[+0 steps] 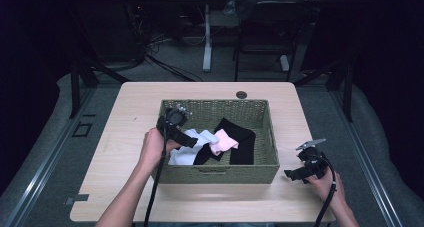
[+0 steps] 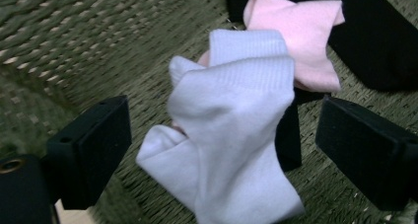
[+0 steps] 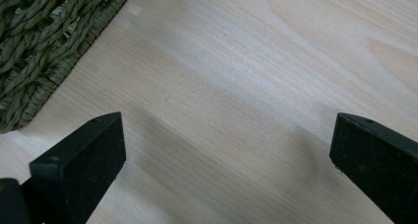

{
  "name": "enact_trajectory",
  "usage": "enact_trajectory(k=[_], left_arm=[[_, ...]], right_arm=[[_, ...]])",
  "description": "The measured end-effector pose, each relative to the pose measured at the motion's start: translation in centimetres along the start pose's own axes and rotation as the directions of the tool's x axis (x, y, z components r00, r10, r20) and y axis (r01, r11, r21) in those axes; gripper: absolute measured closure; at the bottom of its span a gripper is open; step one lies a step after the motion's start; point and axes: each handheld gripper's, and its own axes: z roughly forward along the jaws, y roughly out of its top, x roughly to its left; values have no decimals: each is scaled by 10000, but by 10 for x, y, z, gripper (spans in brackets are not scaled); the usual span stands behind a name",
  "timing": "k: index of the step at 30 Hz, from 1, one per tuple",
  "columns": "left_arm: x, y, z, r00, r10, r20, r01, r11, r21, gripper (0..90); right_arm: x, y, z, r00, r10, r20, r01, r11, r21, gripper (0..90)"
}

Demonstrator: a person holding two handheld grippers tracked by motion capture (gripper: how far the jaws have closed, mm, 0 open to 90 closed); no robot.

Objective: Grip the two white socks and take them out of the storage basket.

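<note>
White ribbed sock (image 2: 231, 135) crumpled in woven basket (image 2: 74, 31), left gripper (image 2: 222, 150) fingers spread around it.

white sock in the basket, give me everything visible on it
The white sock is soft knit fabric with a ribbed cuff band, crumpled and folded over itself, not flat. It lies in the left part of the woven basket, on its floor. Its upper end overlaps a pink sock, and a black garment lies beside and partly under it. The left tool has its jaws wide open on either side of it, not gripping.
</note>
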Motion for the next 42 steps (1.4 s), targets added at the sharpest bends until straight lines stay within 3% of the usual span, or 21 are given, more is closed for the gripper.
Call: enact_trajectory(k=[3, 7, 8, 10, 11, 14, 15, 17, 18, 19, 21, 23, 24, 27, 31, 36, 42], left_arm=[[-7, 5, 11, 9997, 224, -23, -223, 9993, 290, 145], [-15, 10, 23, 9990, 452, 10, -451, 9963, 732, 155], [-18, 12, 28, 9981, 612, -109, -597, 9923, 1082, 155], [-19, 13, 31, 9971, 725, -251, -690, 9903, 1208, 169], [-22, 15, 35, 9936, 933, -641, -831, 9857, 1463, 190], [-23, 18, 41, 9928, 1012, -644, -881, 9794, 1815, 232], [-23, 19, 46, 9910, 1134, -711, -964, 9732, 2088, 309], [-22, 20, 47, 9911, 1122, -713, -950, 9728, 2111, 418], [-22, 20, 48, 9915, 1095, -701, -925, 9729, 2117, 418], [-20, 20, 49, 9925, 1039, -650, -886, 9747, 2053, 539], [-19, 20, 50, 9924, 1079, -586, -936, 9737, 2079, 651], [-18, 20, 52, 9927, 1103, -481, -977, 9724, 2120, 695], [-18, 20, 52, 9930, 1082, -469, -963, 9735, 2073, 798], [-17, 21, 49, 9931, 1098, -405, -1001, 9762, 1925, 840], [-16, 21, 36, 9950, 947, -331, -890, 9855, 1443, 840], [-16, 21, 23, 9958, 873, -261, -839, 9901, 1130, 825], [-16, 20, 27, 9959, 879, -233, -838, 9864, 1413, 797]], right_arm=[[0, 0, -1, 10000, -29, -49, 29, 10000, 26, 1], [0, 0, -1, 10000, -17, 43, 17, 10000, -32, 1], [0, 0, -1, 10000, -10, 35, 11, 10000, -29, 1], [0, 0, -1, 10000, -30, 29, 30, 10000, -50, 0], [0, 0, -1, 10000, -31, 26, 32, 10000, -50, 1], [0, 0, -1, 10000, -37, 20, 37, 10000, -23, 0], [0, 0, -1, 10000, -52, 25, 52, 10000, -39, 1], [0, 0, -2, 10000, -27, -16, 26, 10000, -91, 1], [0, 0, -2, 10000, -27, -16, 26, 10000, -91, 1], [-1, 0, -2, 10000, -59, 51, 59, 10000, -60, 1], [-1, 0, -2, 9999, -88, 80, 88, 10000, -10, 1], [-1, 0, -2, 9999, -83, 66, 83, 10000, -10, 1], [0, 0, -2, 10000, -31, -33, 30, 10000, -70, 2], [0, 0, -2, 10000, -47, 41, 47, 10000, -52, 2], [0, -1, 0, 9999, 106, 24, -106, 9997, -202, 3], [-1, 0, -2, 9999, -69, 73, 69, 10000, -8, 3], [0, 0, -2, 10000, -27, -6, 27, 10000, -78, 3]])
